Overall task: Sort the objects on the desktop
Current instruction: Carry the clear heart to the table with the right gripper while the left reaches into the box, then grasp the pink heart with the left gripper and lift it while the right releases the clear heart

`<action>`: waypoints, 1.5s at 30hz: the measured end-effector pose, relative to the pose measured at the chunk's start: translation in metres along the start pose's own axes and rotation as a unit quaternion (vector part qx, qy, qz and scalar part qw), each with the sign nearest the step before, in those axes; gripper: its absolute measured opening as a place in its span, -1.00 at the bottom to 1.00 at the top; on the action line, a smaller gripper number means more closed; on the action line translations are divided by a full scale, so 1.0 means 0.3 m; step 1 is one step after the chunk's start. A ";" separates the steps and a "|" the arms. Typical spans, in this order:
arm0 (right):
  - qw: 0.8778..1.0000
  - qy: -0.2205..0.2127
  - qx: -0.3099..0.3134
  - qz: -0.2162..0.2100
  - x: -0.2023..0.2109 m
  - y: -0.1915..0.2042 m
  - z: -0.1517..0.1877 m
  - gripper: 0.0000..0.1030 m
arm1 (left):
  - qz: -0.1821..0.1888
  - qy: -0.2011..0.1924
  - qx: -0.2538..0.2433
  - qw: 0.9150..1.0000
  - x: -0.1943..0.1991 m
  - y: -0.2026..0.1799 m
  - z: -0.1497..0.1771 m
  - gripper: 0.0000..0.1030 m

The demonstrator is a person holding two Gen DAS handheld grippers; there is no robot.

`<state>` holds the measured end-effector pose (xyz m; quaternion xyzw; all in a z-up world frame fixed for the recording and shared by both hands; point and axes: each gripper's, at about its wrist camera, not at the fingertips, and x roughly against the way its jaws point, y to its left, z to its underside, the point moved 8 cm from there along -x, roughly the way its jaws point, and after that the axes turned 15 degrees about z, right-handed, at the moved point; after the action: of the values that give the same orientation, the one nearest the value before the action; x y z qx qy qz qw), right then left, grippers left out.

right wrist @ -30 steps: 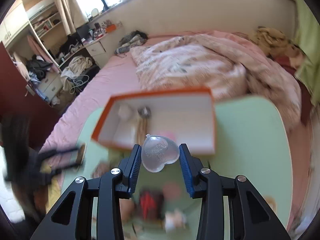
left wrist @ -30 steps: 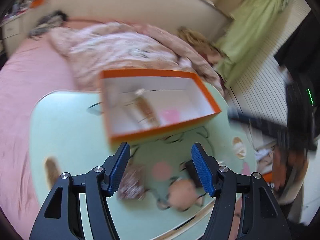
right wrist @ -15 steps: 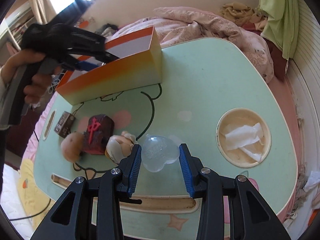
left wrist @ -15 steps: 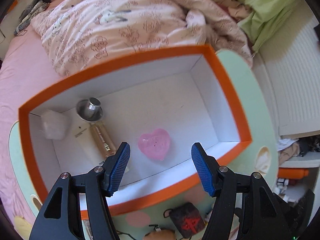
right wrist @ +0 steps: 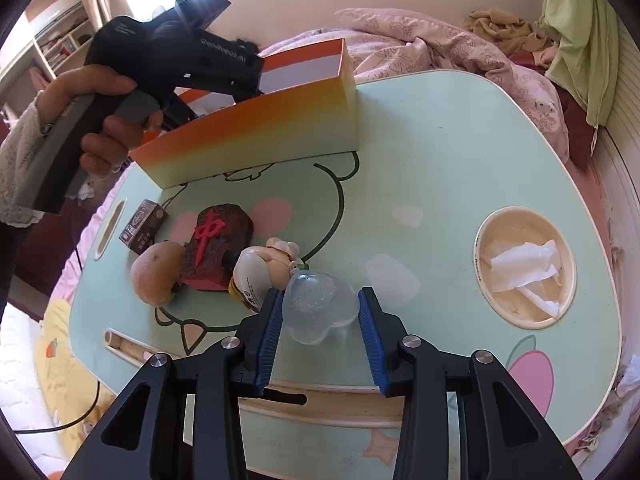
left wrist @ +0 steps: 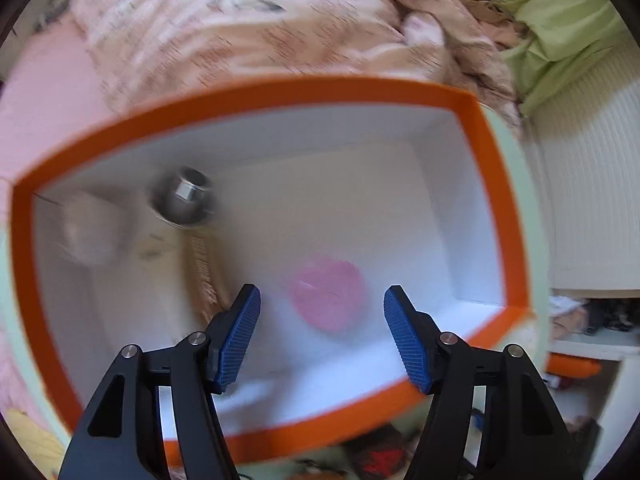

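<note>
My left gripper [left wrist: 320,320] hangs open over the orange box [left wrist: 496,184], pointing down into it. On the box's white floor lie a pink heart [left wrist: 326,298], a gold tube [left wrist: 200,268], a silver cap [left wrist: 184,196] and a pale lump [left wrist: 90,230], all blurred. Nothing is between the left fingers. My right gripper [right wrist: 319,326] is shut on a clear heart-shaped case [right wrist: 318,304], low over the green table [right wrist: 420,160]. In the right wrist view the orange box [right wrist: 256,136] stands at the back, with a hand [right wrist: 108,120] holding the left gripper above it.
On the table left of the clear case lie a small figurine [right wrist: 266,266], a dark red mahjong-tile block [right wrist: 216,248], a brownish round thing [right wrist: 158,276] and a small dark carton [right wrist: 142,228]. A round cup recess with tissue [right wrist: 524,266] is at right. A bed with a pink quilt [right wrist: 440,52] lies beyond.
The left gripper swung from the table's front up over the box and dipped closer to its floor. The right gripper came down from in front of the box to the table's near side, still holding the clear case.
</note>
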<state>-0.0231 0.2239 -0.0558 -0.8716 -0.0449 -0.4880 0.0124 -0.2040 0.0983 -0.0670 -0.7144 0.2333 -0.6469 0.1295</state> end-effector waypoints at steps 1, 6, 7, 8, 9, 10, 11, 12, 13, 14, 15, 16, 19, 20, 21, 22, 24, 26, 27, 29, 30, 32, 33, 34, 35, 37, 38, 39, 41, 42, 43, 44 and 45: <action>1.000 0.000 -0.001 0.000 0.000 0.000 -0.001 -0.28 | 0.002 -0.003 0.004 1.000 0.000 0.005 -0.004 0.28; 1.000 0.001 -0.004 -0.001 -0.003 0.000 -0.004 -0.28 | -0.033 -0.003 -0.019 0.999 -0.014 -0.022 0.010 0.27; 1.000 0.002 -0.005 -0.003 -0.004 0.002 -0.005 -0.28 | -0.039 0.003 -0.038 0.998 -0.030 -0.045 0.017 0.24; 1.000 0.002 -0.005 -0.003 -0.004 0.002 -0.005 -0.28 | -0.040 0.005 -0.058 0.997 -0.039 -0.069 0.027 0.24; 1.000 0.002 -0.006 -0.003 -0.005 0.002 -0.007 -0.28 | -0.039 0.004 -0.069 0.997 -0.044 -0.080 0.030 0.25; 1.000 0.002 -0.005 -0.001 -0.005 0.002 -0.008 -0.28 | -0.037 0.004 -0.070 0.997 -0.044 -0.081 0.028 0.25; 1.000 0.001 -0.005 0.002 -0.005 0.001 -0.010 -0.28 | -0.034 0.004 -0.072 0.997 -0.043 -0.082 0.027 0.24; 1.000 0.000 -0.005 0.004 -0.005 0.000 -0.011 -0.28 | -0.032 0.005 -0.073 0.997 -0.042 -0.083 0.025 0.20; 1.000 -0.001 -0.005 0.005 -0.005 0.000 -0.011 -0.27 | -0.029 0.005 -0.075 0.997 -0.042 -0.084 0.023 0.15; 1.000 -0.003 -0.005 0.006 -0.005 0.001 -0.010 -0.27 | -0.021 0.008 -0.074 0.997 -0.042 -0.090 0.024 0.00; 1.000 -0.004 -0.005 0.007 -0.004 0.001 -0.010 -0.27 | -0.013 0.011 -0.074 0.997 -0.042 -0.096 0.024 -0.22; 1.000 -0.005 -0.006 0.008 -0.004 0.001 -0.010 -0.27 | -0.009 0.011 -0.075 0.997 -0.044 -0.103 0.020 -0.29; 1.000 -0.008 -0.010 0.009 -0.003 -0.003 -0.012 -0.27 | -0.023 -0.007 -0.100 0.995 -0.033 -0.116 0.016 -0.34; 1.000 -0.011 -0.012 0.012 0.000 -0.008 -0.014 -0.27 | -0.022 -0.006 -0.097 0.995 -0.034 -0.113 0.017 -0.34; 1.000 -0.014 -0.015 0.017 0.003 -0.014 -0.017 -0.26 | -0.021 -0.007 -0.094 0.995 -0.032 -0.108 0.012 -0.34; 1.000 -0.017 -0.017 0.020 0.006 -0.020 -0.019 -0.24 | -0.022 -0.008 -0.092 0.995 -0.031 -0.100 0.005 -0.34; 0.999 -0.019 -0.023 0.021 0.012 -0.032 -0.023 -0.20 | -0.031 -0.015 -0.091 0.995 -0.022 -0.085 -0.016 -0.39; 0.999 -0.019 -0.028 0.019 0.014 -0.040 -0.024 -0.17 | -0.048 -0.028 -0.094 0.994 -0.003 -0.067 -0.040 -0.45; 0.999 -0.019 -0.028 0.018 0.014 -0.042 -0.024 -0.17 | -0.063 -0.041 -0.098 0.992 0.012 -0.057 -0.059 -0.46; 0.999 -0.020 -0.029 0.018 0.015 -0.046 -0.026 -0.17 | -0.062 -0.048 -0.090 0.993 0.017 -0.041 -0.078 -0.47; 0.999 -0.019 -0.030 0.017 0.014 -0.046 -0.026 -0.17 | -0.057 -0.049 -0.081 0.994 0.019 -0.032 -0.087 -0.47; 0.999 -0.017 -0.031 0.013 0.013 -0.044 -0.025 -0.17 | -0.047 -0.048 -0.065 0.996 0.018 -0.017 -0.096 -0.46; 0.999 -0.018 -0.031 0.012 0.014 -0.042 -0.025 -0.17 | -0.041 -0.045 -0.057 0.997 0.016 -0.012 -0.095 -0.45; 0.999 -0.018 -0.030 0.011 0.015 -0.040 -0.025 -0.17 | -0.037 -0.046 -0.051 0.997 0.020 -0.012 -0.088 -0.41; 0.999 -0.018 -0.029 0.010 0.016 -0.039 -0.024 -0.17 | -0.036 -0.045 -0.052 0.997 0.020 -0.020 -0.080 -0.30; 0.999 -0.017 -0.030 0.007 0.016 -0.038 -0.023 -0.17 | -0.039 -0.043 -0.057 0.997 0.019 -0.034 -0.063 -0.23; 0.999 -0.016 -0.031 0.006 0.017 -0.037 -0.022 -0.17 | -0.043 -0.036 -0.063 0.996 0.009 -0.041 -0.057 -0.23; 0.999 -0.015 -0.032 0.003 0.018 -0.036 -0.022 -0.17 | -0.049 -0.031 -0.067 0.996 0.000 -0.043 -0.055 -0.23; 0.999 -0.014 -0.035 0.000 0.020 -0.034 -0.021 -0.17 | -0.062 -0.020 -0.071 0.995 -0.025 -0.036 -0.051 -0.23; 0.999 -0.015 -0.035 -0.001 0.022 -0.032 -0.021 -0.17 | -0.063 -0.015 -0.072 0.995 -0.035 -0.031 -0.049 -0.23; 0.999 -0.015 -0.035 -0.001 0.024 -0.030 -0.020 -0.17 | -0.058 -0.017 -0.073 0.995 -0.041 -0.031 -0.051 -0.23; 0.999 -0.015 -0.036 -0.002 0.025 -0.030 -0.019 -0.17 | -0.052 -0.020 -0.074 0.996 -0.046 -0.032 -0.053 -0.23; 0.999 -0.015 -0.036 -0.002 0.026 -0.030 -0.018 -0.17 | -0.050 -0.022 -0.079 0.995 -0.042 -0.035 -0.055 -0.23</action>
<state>-0.0244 0.2330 -0.0464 -0.8788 -0.0287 -0.4758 -0.0206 -0.2191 0.1155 -0.0708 -0.7471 0.2447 -0.6164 0.0448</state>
